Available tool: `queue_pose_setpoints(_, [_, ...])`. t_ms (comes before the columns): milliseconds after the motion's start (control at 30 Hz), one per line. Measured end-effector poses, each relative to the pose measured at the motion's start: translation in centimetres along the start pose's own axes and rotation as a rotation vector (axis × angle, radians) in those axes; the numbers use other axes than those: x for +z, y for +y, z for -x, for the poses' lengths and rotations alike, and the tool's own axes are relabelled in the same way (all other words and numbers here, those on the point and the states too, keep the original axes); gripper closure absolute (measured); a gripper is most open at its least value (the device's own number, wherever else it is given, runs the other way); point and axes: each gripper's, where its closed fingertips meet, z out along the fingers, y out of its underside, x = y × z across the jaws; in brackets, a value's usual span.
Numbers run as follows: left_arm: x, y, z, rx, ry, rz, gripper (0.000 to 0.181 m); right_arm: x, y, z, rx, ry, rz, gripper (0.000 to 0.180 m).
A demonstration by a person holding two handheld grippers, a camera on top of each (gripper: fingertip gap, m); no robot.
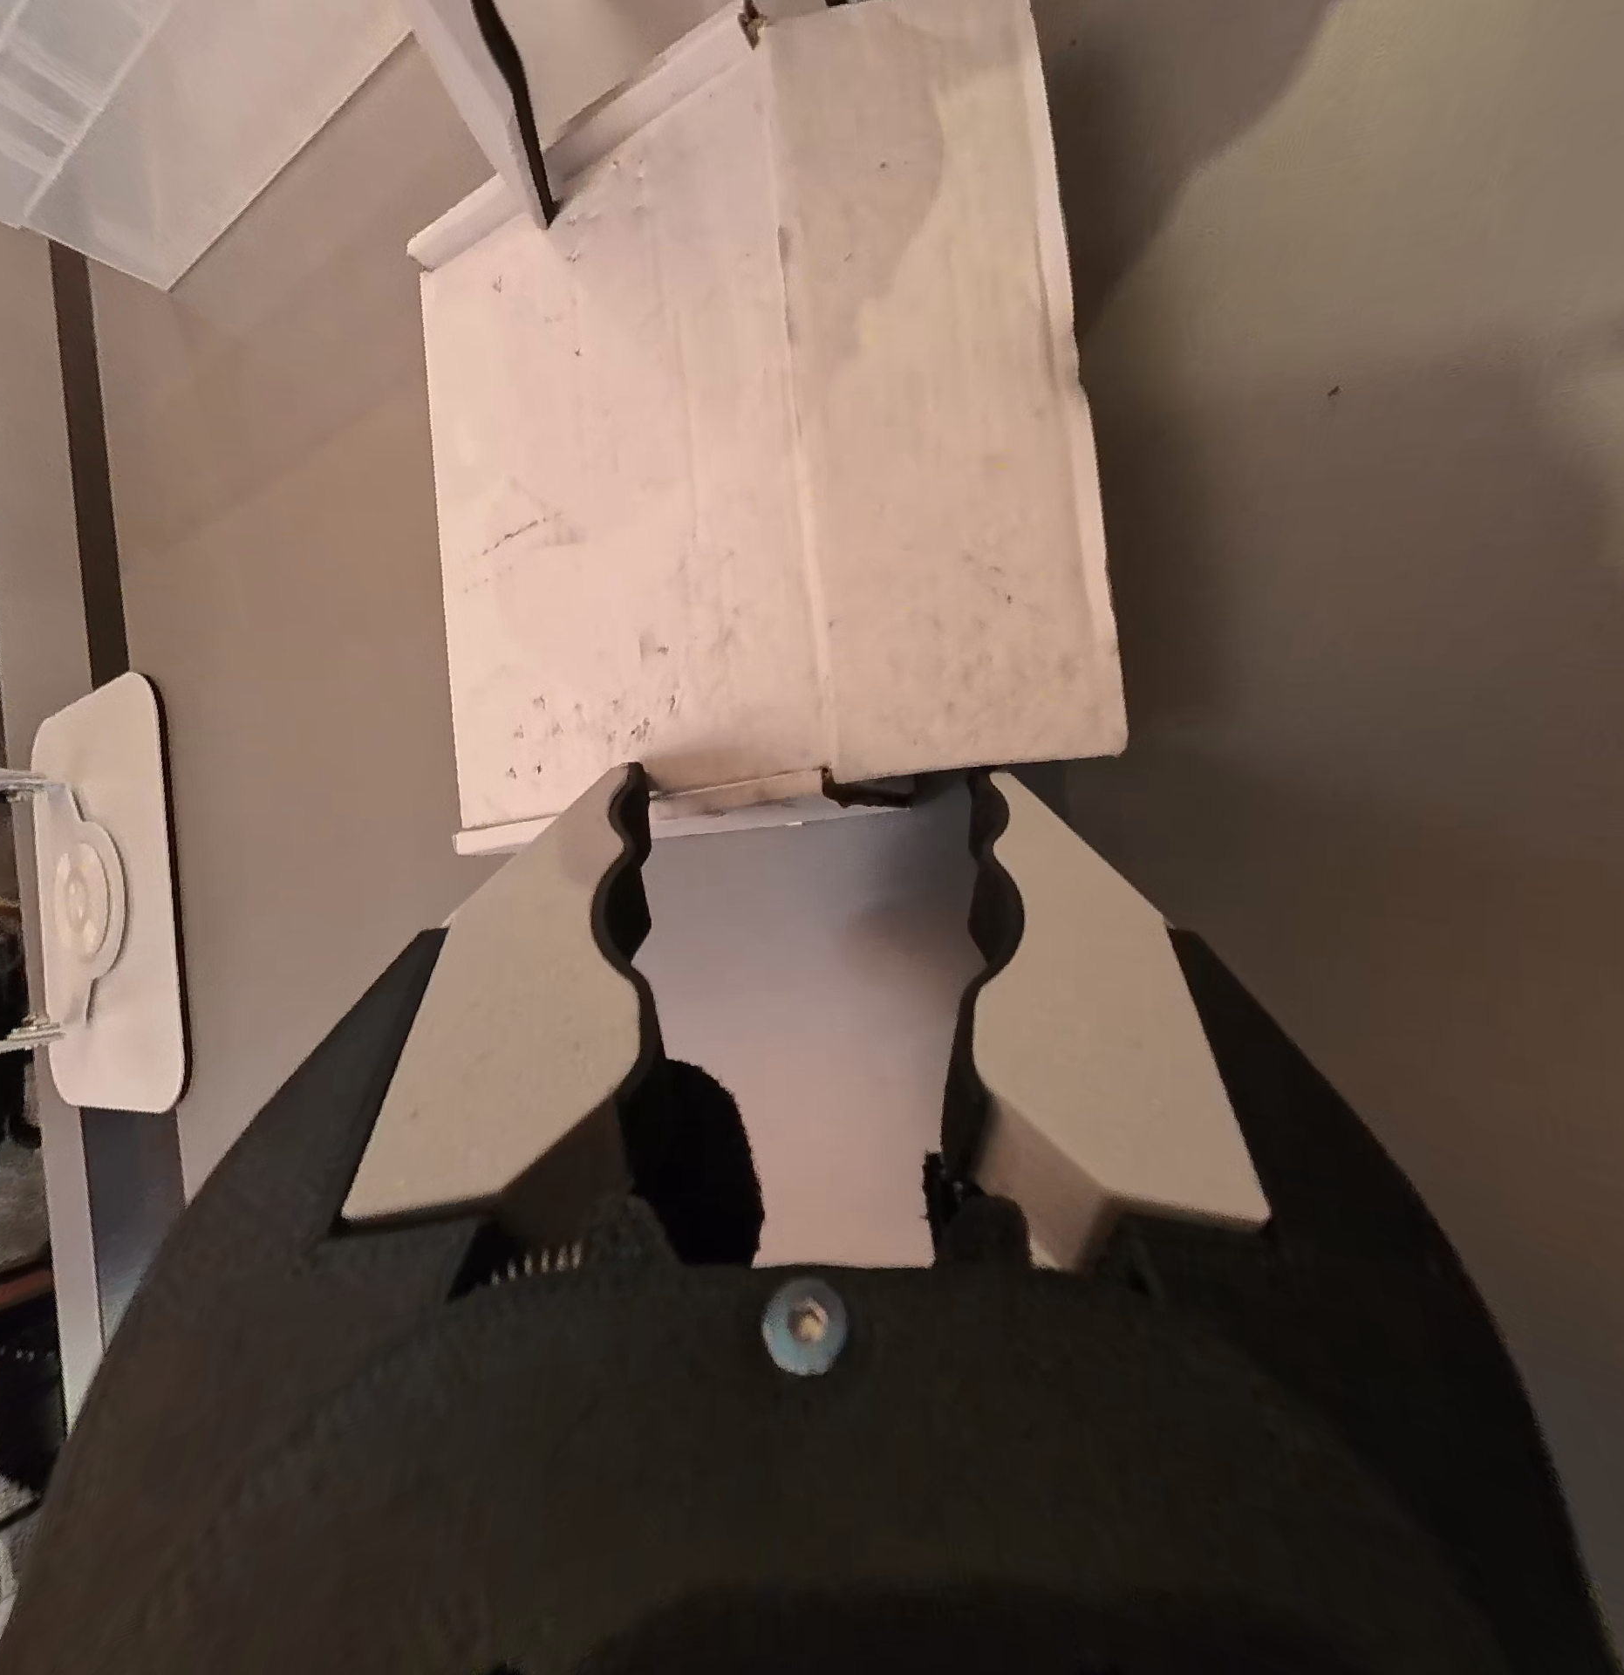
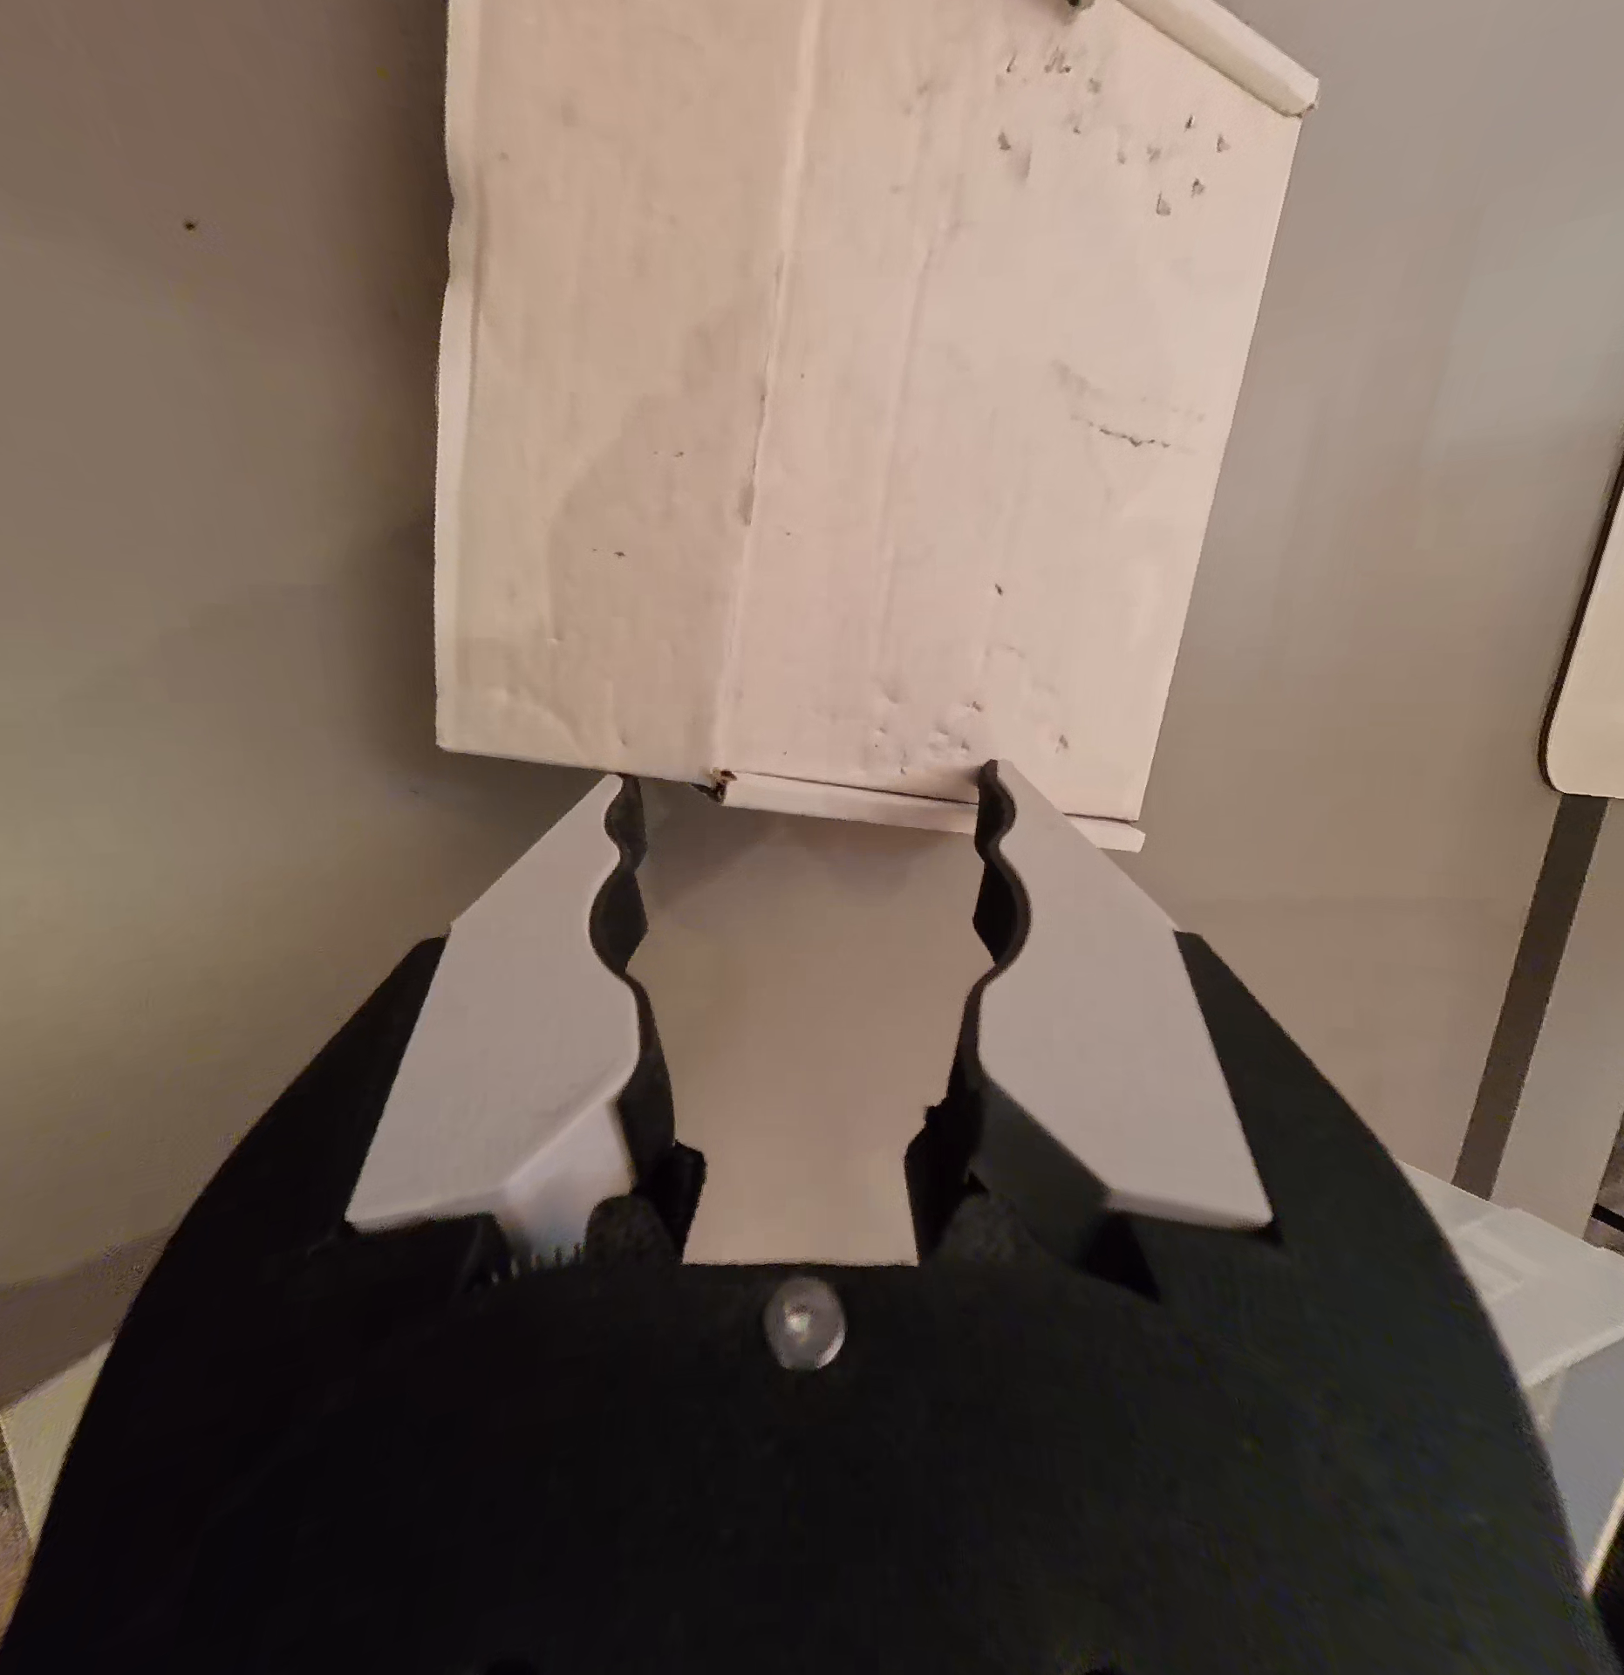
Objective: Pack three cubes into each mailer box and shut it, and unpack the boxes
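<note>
While I hold both grippers over the grey table (image 1: pixel 1334 634), each one points at the white mailer box (image 1: pixel 763 471), which lies shut and scuffed at twelve o'clock of the fingers in either view. My left gripper (image 1: pixel 808 789) is spread, its tips just at the box's near edge and pinching nothing. My right gripper (image 2: pixel 808 789) is spread likewise at the box's other end (image 2: pixel 836 408). A white plate (image 1: pixel 111 897) sits at nine o'clock.

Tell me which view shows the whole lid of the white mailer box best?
Right wrist view: the mailer box lid is nearly all in frame, unobstructed. Left wrist view shows it too, but another cardboard piece overlaps its far corner.
</note>
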Motion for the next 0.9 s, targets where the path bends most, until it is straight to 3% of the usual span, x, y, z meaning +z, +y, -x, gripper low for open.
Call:
queue_pose_setpoints(333, [-0.1,-0.3,-0.7,-0.009,0.023,-0.032,0.104,0.0,0.3,-0.2,-0.051,-0.023,0.001,0.107])
queue_pose_setpoints(500, [-0.1,-0.5,-0.4,-0.031,0.031,-0.078,0.11,0.0,0.3,-0.2,-0.044,-0.022,-0.012,0.107])
queue_pose_setpoints(767, [-0.6,-0.9,-1.4,-0.092,0.154,-0.133,0.089,0.0,0.3,-0.2,-0.039,-0.023,-0.018,0.107])
queue_pose_setpoints(900, [-0.2,-1.0,-1.9,-0.061,0.101,-0.115,0.078,0.0,0.2,-0.2,-0.03,-0.022,-0.029,0.107])
